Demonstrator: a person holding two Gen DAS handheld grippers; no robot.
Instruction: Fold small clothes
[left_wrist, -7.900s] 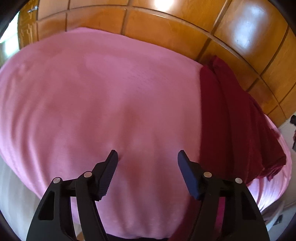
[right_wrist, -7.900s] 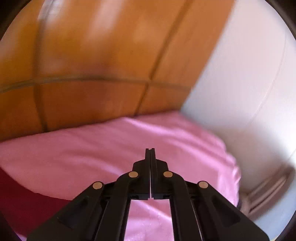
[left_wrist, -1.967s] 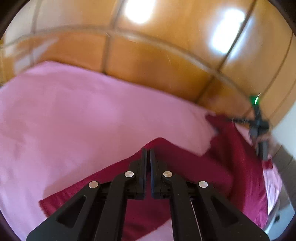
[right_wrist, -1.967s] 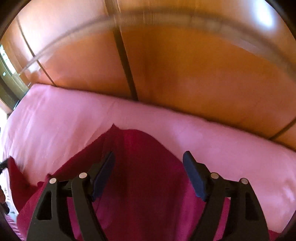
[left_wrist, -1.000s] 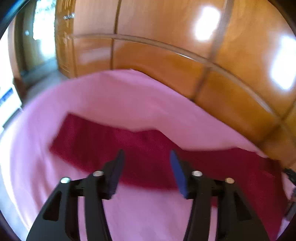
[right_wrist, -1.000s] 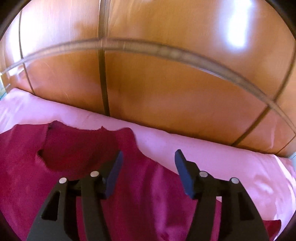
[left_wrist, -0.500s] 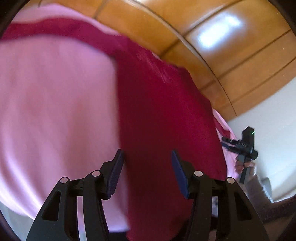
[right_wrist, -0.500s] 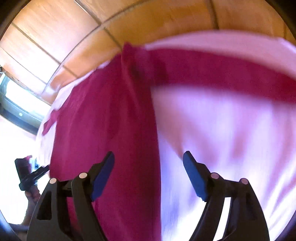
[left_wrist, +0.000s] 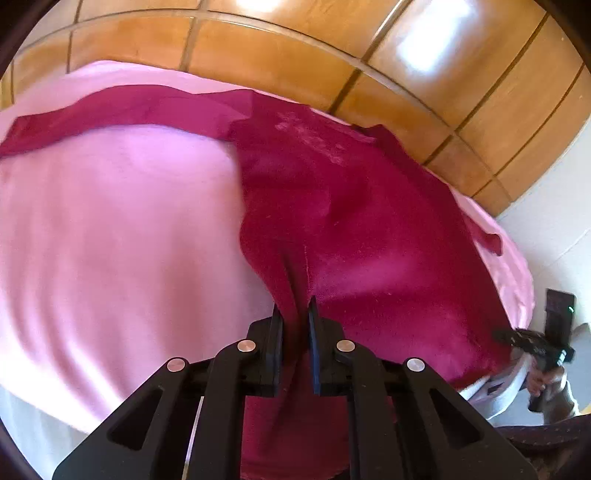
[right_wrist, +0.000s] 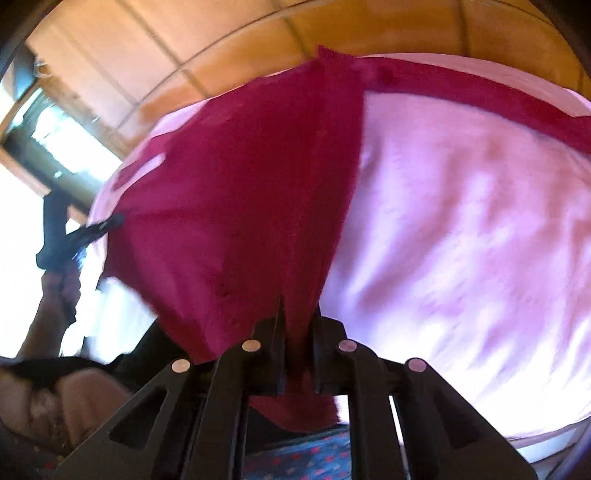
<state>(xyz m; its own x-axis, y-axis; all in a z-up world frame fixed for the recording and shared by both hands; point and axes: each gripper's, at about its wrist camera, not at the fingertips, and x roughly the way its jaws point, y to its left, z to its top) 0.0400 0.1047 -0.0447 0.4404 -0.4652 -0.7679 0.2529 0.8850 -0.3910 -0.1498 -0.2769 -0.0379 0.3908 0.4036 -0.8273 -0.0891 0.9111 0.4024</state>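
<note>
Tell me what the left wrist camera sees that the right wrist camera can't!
Only the left wrist view shows a pale print on the red shirt and a white wall. Only the right wrist view shows a bright window and patterned floor. Both show the shirt spread on the pink bed cover, wooden panels, and a claw pinching the hem: left claw, right claw.

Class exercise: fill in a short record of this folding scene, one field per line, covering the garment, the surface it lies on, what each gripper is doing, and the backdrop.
garment: dark red long-sleeved top, spread out, sleeves stretched to the sides
surface: pink sheet under the top
left gripper: shut on the top's near edge
right gripper: shut on the near edge too, cloth bunched between its fingers
backdrop: glossy wooden panels behind the sheet
fold state: not yet folded
</note>
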